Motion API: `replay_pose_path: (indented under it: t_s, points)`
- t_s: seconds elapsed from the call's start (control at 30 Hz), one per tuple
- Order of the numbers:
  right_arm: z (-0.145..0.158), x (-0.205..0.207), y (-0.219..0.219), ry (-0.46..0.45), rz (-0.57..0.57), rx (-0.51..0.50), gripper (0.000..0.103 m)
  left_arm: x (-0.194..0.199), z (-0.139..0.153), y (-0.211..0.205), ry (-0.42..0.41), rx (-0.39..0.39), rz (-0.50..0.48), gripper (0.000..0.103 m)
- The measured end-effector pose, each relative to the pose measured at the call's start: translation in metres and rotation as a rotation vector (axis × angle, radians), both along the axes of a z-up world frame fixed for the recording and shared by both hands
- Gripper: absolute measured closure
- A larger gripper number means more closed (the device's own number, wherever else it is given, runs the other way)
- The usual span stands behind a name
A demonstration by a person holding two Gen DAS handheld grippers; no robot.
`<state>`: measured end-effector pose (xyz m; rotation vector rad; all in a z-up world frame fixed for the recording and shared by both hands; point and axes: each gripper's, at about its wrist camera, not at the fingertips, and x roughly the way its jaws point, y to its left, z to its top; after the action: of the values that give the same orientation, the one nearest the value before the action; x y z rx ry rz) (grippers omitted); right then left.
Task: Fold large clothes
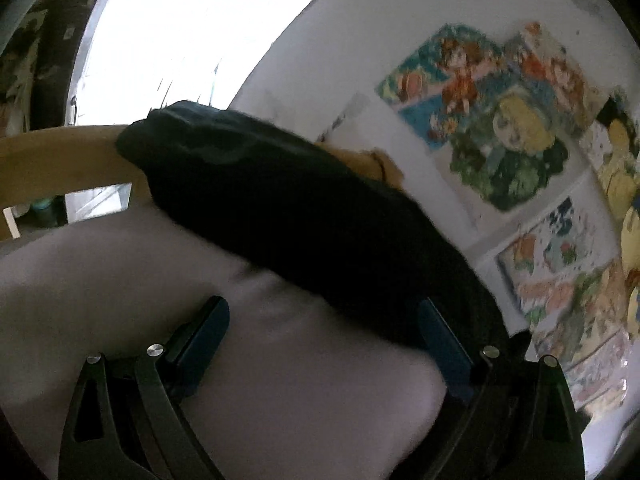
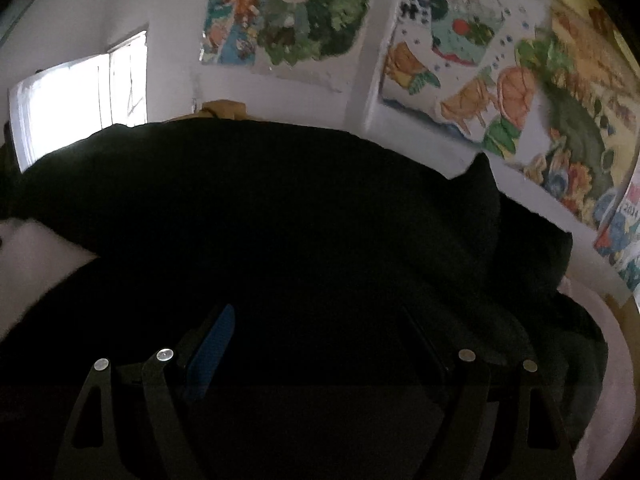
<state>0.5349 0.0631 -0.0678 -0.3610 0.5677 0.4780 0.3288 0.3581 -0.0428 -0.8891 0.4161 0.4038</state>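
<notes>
Left wrist view: the left gripper (image 1: 324,320) is standing with its jaws wide apart, gripping nothing, over a pale bedsheet (image 1: 120,280). We are seeing the dark garment (image 1: 288,216) lying in a diagonal heap ahead, its near end covering the right fingertip. A tan cloth (image 1: 376,164) is peeking out behind it, mostly hidden.

Right wrist view: the right gripper (image 2: 320,328) is likewise spread apart, and the dark garment (image 2: 280,220) is filling the gap; we cannot make out its folds. Posters (image 2: 480,80) are hanging blurred on the wall.

Blk garment (image 1: 280,208) on pale bed (image 1: 120,280)
</notes>
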Motion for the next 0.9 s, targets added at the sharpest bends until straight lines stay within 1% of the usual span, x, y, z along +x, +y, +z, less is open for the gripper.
replay_pose_path:
  t_s: [0.07, 0.1, 0.23, 0.3, 0.37, 0.4, 0.43, 0.47, 0.5, 0.53, 0.57, 0.6, 0.63, 0.7, 0.8, 0.87, 0.9]
  points:
    - [-0.014, 0.007, 0.008, 0.020, 0.006, -0.036, 0.021, -0.002, -0.002, 0.010, -0.050, -0.010, 0.043, 0.010]
    - [-0.017, 0.010, 0.010, 0.019, 0.006, -0.038, 0.020, -0.004, -0.005, 0.015, -0.072, -0.021, 0.062, 0.010]
    - [-0.026, 0.017, 0.019, 0.009, -0.004, -0.035, 0.012, -0.008, -0.020, 0.037, -0.114, -0.084, 0.136, 0.010]
    - [-0.034, 0.019, 0.023, 0.013, -0.008, -0.044, 0.009, -0.009, -0.024, 0.041, -0.122, -0.082, 0.155, 0.012]
    - [-0.042, 0.021, 0.025, 0.020, -0.008, -0.042, 0.008, -0.010, -0.024, 0.041, -0.125, -0.058, 0.174, 0.017]
    - [-0.044, 0.021, 0.026, 0.021, -0.008, -0.040, 0.008, -0.012, -0.025, 0.038, -0.126, -0.047, 0.180, 0.029]
    - [-0.046, 0.022, 0.026, 0.024, -0.008, -0.037, 0.007, -0.014, -0.025, 0.039, -0.126, -0.033, 0.185, 0.047]
    - [-0.048, 0.024, 0.025, 0.030, -0.006, -0.032, 0.007, -0.013, -0.026, 0.039, -0.127, -0.034, 0.186, 0.057]
    - [-0.049, 0.025, 0.025, 0.033, -0.006, -0.028, 0.007, -0.010, -0.028, 0.038, -0.128, -0.042, 0.184, 0.075]
    - [-0.050, 0.026, 0.024, 0.035, -0.005, -0.023, 0.007, -0.009, -0.031, 0.041, -0.133, -0.068, 0.183, 0.082]
    - [-0.050, 0.026, 0.024, 0.035, -0.005, -0.021, 0.006, -0.010, -0.032, 0.043, -0.147, -0.090, 0.188, 0.085]
    - [-0.051, 0.025, 0.024, 0.032, -0.005, -0.020, 0.006, -0.010, -0.031, 0.044, -0.159, -0.094, 0.187, 0.091]
    - [-0.050, 0.024, 0.024, 0.030, -0.005, -0.019, 0.006, -0.013, -0.028, 0.044, -0.177, -0.084, 0.187, 0.095]
    - [-0.048, 0.022, 0.023, 0.033, -0.003, -0.010, 0.006, -0.011, -0.020, 0.044, -0.194, -0.056, 0.179, 0.098]
    - [-0.035, 0.018, 0.010, 0.064, -0.001, 0.060, 0.006, -0.018, -0.001, 0.035, -0.231, 0.037, 0.155, 0.100]
    - [-0.020, 0.014, -0.007, 0.105, 0.015, 0.140, 0.006, -0.018, 0.013, 0.029, -0.258, 0.089, 0.138, 0.101]
    - [-0.013, 0.013, -0.014, 0.126, 0.025, 0.163, 0.006, -0.018, 0.023, 0.025, -0.280, 0.119, 0.126, 0.101]
